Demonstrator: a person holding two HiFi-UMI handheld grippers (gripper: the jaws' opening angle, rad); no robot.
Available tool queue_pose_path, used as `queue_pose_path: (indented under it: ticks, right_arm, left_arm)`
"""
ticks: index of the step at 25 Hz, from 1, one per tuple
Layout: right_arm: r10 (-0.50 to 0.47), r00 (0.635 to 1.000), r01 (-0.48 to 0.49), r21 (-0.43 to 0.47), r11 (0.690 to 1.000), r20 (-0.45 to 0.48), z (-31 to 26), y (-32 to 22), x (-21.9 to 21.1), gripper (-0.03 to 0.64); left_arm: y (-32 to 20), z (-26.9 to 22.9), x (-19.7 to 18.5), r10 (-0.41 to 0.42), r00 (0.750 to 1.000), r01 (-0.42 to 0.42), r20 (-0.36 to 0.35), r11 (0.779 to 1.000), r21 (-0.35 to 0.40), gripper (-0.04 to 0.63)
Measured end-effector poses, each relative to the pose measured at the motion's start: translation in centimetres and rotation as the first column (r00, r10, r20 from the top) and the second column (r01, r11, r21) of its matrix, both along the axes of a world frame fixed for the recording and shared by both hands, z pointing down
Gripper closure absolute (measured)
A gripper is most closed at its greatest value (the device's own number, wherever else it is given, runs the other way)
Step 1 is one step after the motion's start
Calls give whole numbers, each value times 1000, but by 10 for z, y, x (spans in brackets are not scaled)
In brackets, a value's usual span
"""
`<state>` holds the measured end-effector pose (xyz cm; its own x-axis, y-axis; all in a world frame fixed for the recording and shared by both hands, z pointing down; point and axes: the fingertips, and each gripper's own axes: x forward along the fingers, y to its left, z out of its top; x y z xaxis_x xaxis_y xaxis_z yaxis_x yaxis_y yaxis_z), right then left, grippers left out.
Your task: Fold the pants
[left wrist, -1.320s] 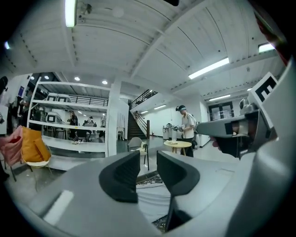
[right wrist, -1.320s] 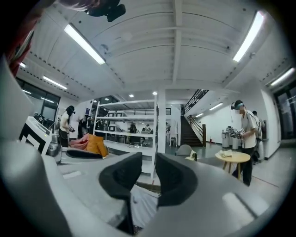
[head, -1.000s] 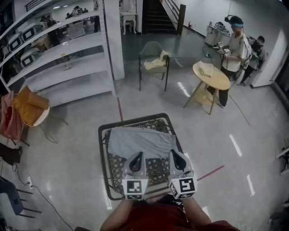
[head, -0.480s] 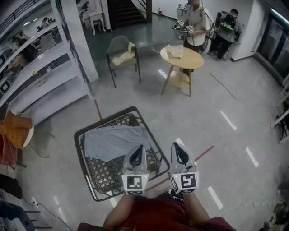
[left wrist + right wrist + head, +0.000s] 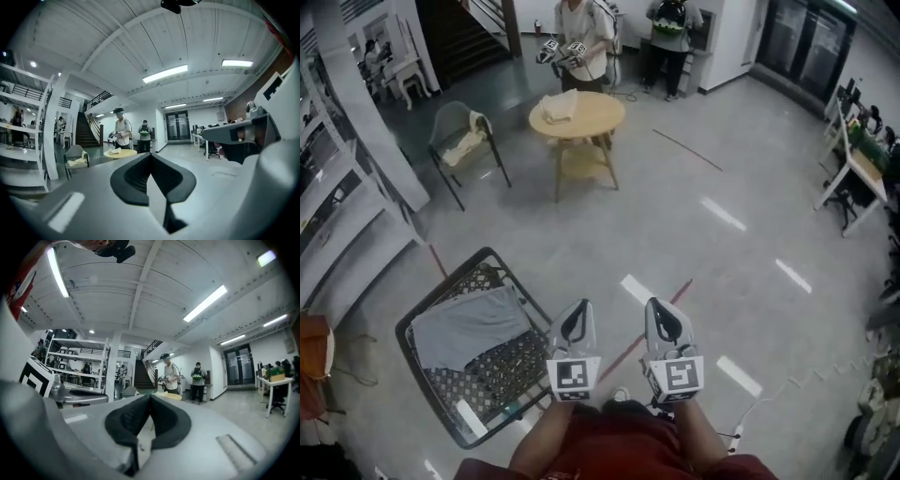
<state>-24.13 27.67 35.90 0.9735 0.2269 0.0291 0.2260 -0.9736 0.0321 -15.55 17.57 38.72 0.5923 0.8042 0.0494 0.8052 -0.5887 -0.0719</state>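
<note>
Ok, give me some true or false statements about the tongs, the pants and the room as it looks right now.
1. The left tongs and the right tongs are both shut with nothing between them. True.
2. The grey pants lie on the round wooden table. False: they lie on the black mesh table at the lower left of the head view.
3. A chair with a pale cloth on its seat stands left of the round table. True.
4. Nobody stands near the round table. False: a person stands just behind it.
</note>
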Motion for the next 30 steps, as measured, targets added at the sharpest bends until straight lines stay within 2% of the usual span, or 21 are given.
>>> queue_pose_path:
  ticks: [6,11,15,20,25,28,30]
  right_arm:
    - [60,998,-61,35,998,19,20,65,-40,615]
    - [39,999,-40,52,998,11,20,80,-11,615]
    - [-1,1000,1,8,1000,15,27,101,18,615]
    - [-80,995,81,-13,997,62,36,128,76,615]
    - [-200,977,203,-34,979,73,26,129,158,615]
    - [-277,957,281,-36,959,87,25,117,213,615]
    - [-354,930,358,-30,933,98,26,106,252,615]
  left_arm:
    - [65,4,-25,39,999,-39,1,999,-3,591]
    - [79,6,-2,25,1000,-25,10,1000,1,591]
    - [96,15,26,-14,1000,14,15,1000,-3,591]
    - [112,25,78,-104,994,105,22,994,-10,591]
    - [103,19,140,-228,973,229,37,973,-26,591]
    - [86,17,181,-304,952,305,31,952,-21,591]
    - [71,19,206,-378,925,379,38,925,-14,591]
